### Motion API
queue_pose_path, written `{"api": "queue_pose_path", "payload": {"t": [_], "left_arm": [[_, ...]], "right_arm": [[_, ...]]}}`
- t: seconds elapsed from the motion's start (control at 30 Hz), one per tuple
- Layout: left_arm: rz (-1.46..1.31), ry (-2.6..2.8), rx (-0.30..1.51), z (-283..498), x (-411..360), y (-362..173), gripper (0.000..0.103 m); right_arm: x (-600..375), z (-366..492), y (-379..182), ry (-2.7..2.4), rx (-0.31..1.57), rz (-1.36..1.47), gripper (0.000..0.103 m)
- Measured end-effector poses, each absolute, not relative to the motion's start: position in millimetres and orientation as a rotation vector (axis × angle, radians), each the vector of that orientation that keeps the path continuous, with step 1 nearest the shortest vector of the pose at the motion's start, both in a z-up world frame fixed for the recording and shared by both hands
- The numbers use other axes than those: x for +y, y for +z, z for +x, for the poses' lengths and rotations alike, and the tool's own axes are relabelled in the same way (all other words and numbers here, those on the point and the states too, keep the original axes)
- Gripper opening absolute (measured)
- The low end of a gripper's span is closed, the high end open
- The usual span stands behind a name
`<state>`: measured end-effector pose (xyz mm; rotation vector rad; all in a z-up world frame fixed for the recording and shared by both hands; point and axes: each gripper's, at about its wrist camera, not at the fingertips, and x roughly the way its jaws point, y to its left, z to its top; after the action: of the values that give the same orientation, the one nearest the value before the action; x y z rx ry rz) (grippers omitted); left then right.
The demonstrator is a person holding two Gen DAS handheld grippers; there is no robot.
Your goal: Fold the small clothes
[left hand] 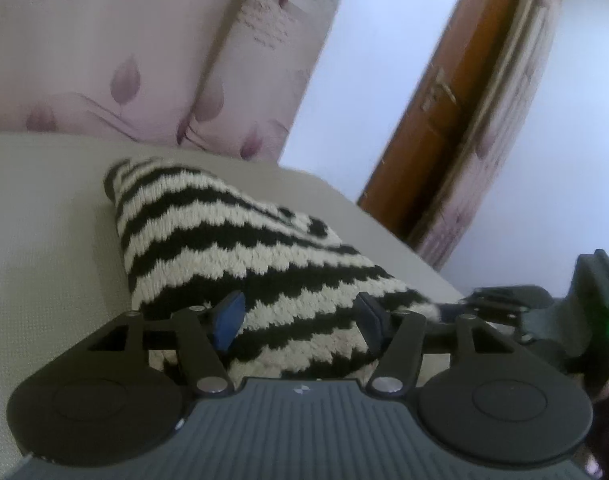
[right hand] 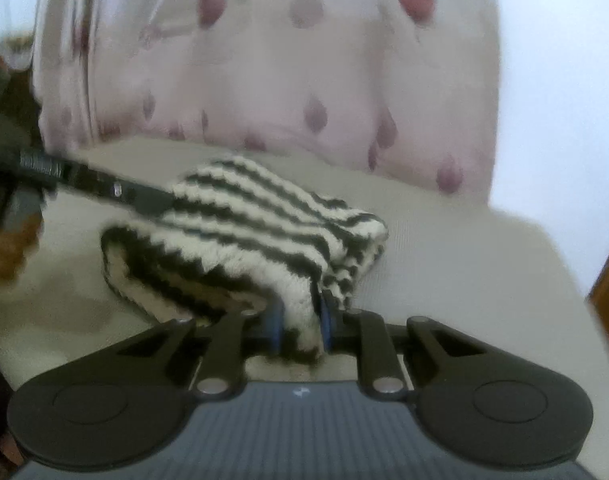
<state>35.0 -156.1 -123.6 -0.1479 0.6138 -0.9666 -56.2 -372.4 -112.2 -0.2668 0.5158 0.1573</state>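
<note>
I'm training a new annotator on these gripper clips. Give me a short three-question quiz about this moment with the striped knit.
1. True or false: the right gripper has its jaws closed on a bunched edge of the black-and-cream striped knitted garment.
2. Multiple choice: the left gripper has its jaws
A. spread wide, with the garment between them
B. shut on a door handle
C. out of view
3. Fill in: the garment rests on a plain ____-coloured surface.

Key: 1 true; 2 A; 3 beige. In the right wrist view the fabric is pinched between the blue pads; in the left wrist view the pads stand well apart.
</note>
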Motion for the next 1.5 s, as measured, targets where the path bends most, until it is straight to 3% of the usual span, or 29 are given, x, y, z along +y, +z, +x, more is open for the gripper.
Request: {"api": "queue_pose_path", "payload": {"t": [0.13,0.27,0.43,0.57,0.8,1.0,1.1,1.17,1.33,1.43,1.5], "left_arm": [[-0.132,-0.990,0.625,33,-158,-135,0.061],[-0.141,-0.992,0.631,35,-158,-134,0.061],[-0.152,-0.992,0.624,31,-155,-136,0.061],[-0.165,-0.987,0.620,29,-156,-136,0.062],[-0.201,-0.978,0.629,30,-148,-125,0.063],[-0.207,-0.977,0.480,38,-146,-89,0.063],[-0.196,-0.957,0.563,62,-159,-102,0.050],[-0.231,-0.942,0.633,72,-158,-118,0.033],[-0.318,-0.943,0.654,80,-149,-129,0.033],[-0.282,-0.943,0.637,76,-151,-127,0.033],[-0.259,-0.935,0.630,75,-152,-127,0.033]], "right_arm": [[-382,-57,-138,0.188,0.560,-0.195,0.020],[-402,-67,-106,0.245,0.549,-0.092,0.032],[-412,-65,-59,0.315,0.387,0.032,0.033],[-392,-16,-57,0.318,0.334,0.017,0.033],[-360,86,-114,0.364,0.560,-0.007,0.032],[-363,86,-113,0.396,0.555,-0.012,0.033],[-383,91,-102,0.436,0.571,0.110,0.034],[-395,93,-89,0.438,0.547,0.165,0.034],[-392,116,-57,0.487,0.491,0.254,0.032],[-363,145,-57,0.501,0.551,0.198,0.019],[-347,171,-72,0.495,0.651,0.179,0.016]]}}
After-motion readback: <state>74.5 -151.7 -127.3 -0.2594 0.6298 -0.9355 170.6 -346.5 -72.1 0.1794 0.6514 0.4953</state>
